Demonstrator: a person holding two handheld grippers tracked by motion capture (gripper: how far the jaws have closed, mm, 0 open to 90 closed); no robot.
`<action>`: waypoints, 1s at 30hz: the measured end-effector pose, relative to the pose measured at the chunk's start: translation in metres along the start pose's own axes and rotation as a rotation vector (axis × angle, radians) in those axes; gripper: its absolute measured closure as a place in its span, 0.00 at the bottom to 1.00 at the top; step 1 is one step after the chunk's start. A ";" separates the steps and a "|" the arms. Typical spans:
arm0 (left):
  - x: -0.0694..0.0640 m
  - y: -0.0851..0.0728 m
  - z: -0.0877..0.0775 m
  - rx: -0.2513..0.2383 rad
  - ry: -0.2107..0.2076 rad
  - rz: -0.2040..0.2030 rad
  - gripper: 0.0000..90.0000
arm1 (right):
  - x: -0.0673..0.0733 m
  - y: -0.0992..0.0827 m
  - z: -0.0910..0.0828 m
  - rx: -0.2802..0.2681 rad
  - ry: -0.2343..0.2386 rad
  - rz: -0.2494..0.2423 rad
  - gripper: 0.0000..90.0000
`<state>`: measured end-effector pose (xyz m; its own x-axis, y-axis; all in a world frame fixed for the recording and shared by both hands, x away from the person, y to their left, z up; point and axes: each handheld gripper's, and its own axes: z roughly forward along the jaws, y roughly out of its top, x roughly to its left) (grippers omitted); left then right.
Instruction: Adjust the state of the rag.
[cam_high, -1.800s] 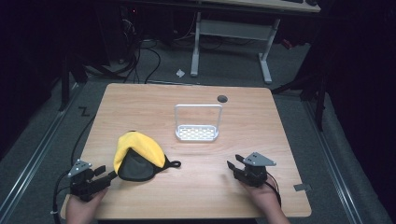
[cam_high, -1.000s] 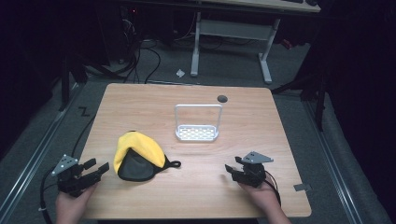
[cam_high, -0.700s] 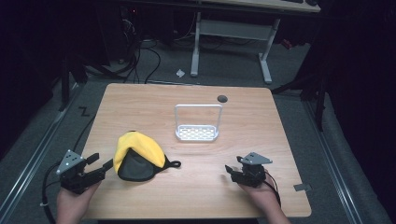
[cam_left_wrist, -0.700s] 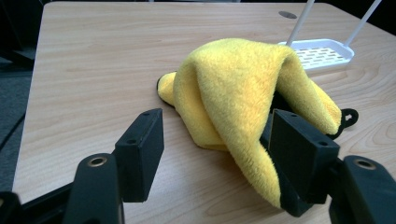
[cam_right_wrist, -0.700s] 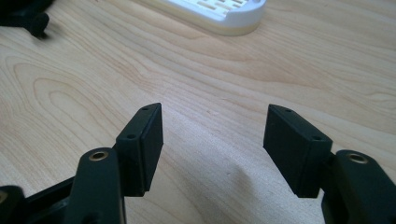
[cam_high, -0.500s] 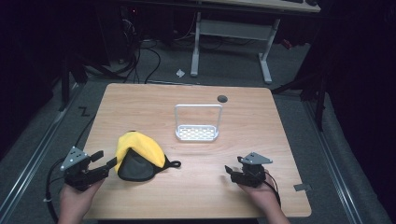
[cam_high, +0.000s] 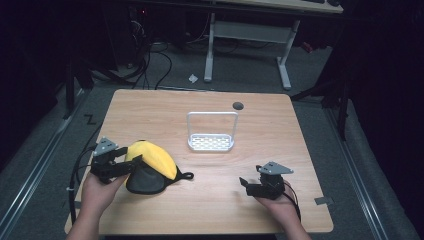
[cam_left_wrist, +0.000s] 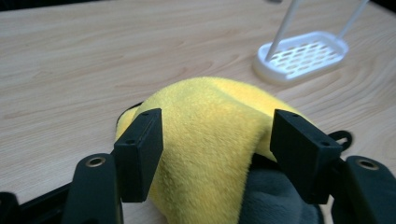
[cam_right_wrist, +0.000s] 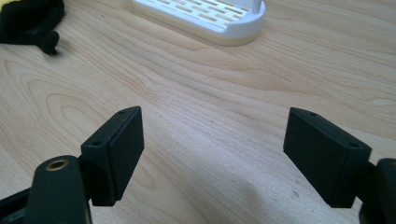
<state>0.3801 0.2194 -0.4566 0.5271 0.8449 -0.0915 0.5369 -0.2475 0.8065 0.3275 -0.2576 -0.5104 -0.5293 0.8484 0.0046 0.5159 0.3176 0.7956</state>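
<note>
Beside the white rack (cam_high: 211, 141), the left gripper (cam_high: 131, 162) straddled the yellow plush pouch (cam_high: 150, 165), jaws wide, nothing gripped yet. Right gripper (cam_high: 243, 183) had just been opening, empty; the pickup remained undone.

A light wooden counter (cam_high: 150, 107). On it lie a yellow and grey plush item (cam_high: 150, 162) and a white perforated rack (cam_high: 211, 142), apart.

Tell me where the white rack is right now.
In the high view the white rack stands near the table's middle, slightly toward the far edge, beyond and right of the yellow mitt, with a dark hole just behind it.
</note>
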 end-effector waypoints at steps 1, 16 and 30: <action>0.002 -0.001 0.009 0.055 0.024 -0.010 0.47 | 0.000 0.000 0.000 -0.001 0.002 -0.002 0.25; -0.019 -0.038 0.026 0.148 -0.059 -0.013 0.86 | 0.013 0.002 0.000 0.004 0.052 -0.058 0.46; -0.101 -0.044 0.048 0.096 -0.238 0.063 0.86 | 0.051 0.004 0.009 0.031 0.158 -0.148 0.60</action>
<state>0.3344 0.1226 -0.5109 0.6956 0.6937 -0.1867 0.5520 -0.3498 0.7569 0.3087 -0.2092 -0.5129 -0.6984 0.7155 -0.0144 0.4440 0.4490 0.7754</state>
